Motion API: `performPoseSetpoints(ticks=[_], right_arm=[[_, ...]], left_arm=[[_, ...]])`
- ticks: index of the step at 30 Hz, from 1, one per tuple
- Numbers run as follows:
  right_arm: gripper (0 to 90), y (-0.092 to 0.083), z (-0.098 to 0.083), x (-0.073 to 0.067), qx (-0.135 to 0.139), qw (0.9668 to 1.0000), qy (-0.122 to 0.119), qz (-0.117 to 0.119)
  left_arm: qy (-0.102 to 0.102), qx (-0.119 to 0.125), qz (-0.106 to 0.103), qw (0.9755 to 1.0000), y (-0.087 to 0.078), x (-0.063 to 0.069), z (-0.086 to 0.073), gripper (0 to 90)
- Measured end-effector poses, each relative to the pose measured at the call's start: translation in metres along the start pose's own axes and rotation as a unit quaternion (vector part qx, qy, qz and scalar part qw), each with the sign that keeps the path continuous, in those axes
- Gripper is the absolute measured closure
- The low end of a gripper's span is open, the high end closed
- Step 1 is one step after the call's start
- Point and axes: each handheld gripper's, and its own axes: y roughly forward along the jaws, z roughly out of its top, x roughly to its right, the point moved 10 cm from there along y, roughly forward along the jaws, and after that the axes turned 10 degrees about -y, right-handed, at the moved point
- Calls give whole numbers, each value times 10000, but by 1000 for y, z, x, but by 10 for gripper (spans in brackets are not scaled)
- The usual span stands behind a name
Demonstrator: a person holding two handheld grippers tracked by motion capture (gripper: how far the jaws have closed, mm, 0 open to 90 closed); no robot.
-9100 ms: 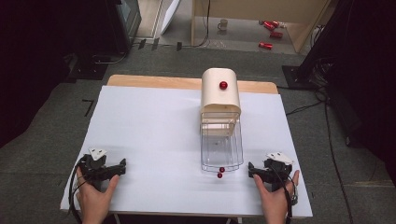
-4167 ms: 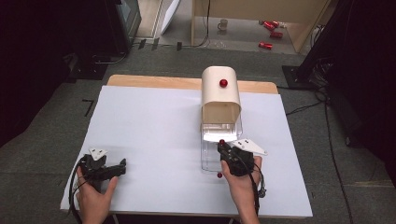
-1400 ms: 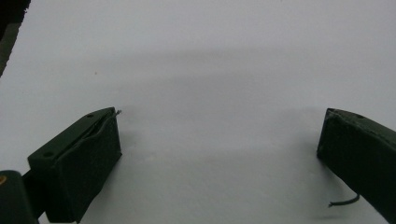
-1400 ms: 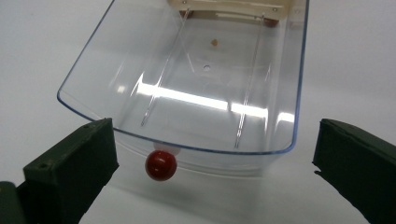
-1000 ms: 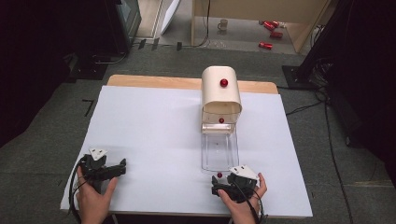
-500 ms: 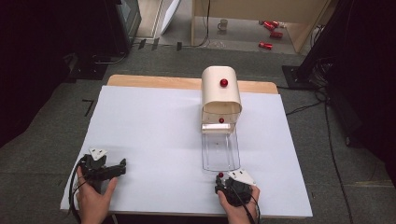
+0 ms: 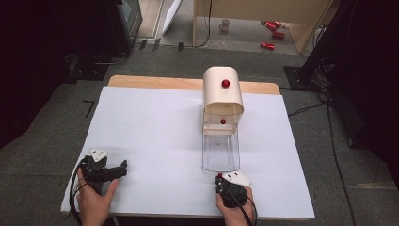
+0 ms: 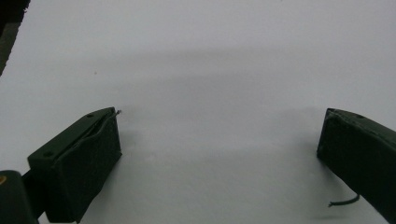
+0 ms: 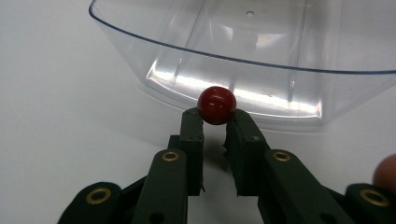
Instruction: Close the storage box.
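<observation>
Right gripper [image 9: 215,122] newly around red knob [image 9: 216,105]

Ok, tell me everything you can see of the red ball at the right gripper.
The red ball is small, round and glossy, like hard plastic or lacquered wood, with a light highlight on top. It sits between the tips of the right gripper, whose jaws have just been closing and now pinch it from both sides. It is just in front of the near rounded end of the clear plastic tray, over the white table; whether it touches either, I cannot tell.
</observation>
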Motion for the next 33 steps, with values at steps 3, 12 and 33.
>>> performPoseSetpoints(ticks=[3, 12, 33], right_arm=[[800, 1, 2, -3, 4, 10000, -36, 20], [889, 0, 9, 10, 128, 9998, 120, -11], [900, 9, 34, 19, 257, 9996, 111, 18]], left_arm=[[2, -4, 0, 10000, 0, 0, 0, 0], [0, -2, 1, 10000, 0, 0, 0, 0], [-3, 5, 2, 10000, 0, 0, 0, 0]])
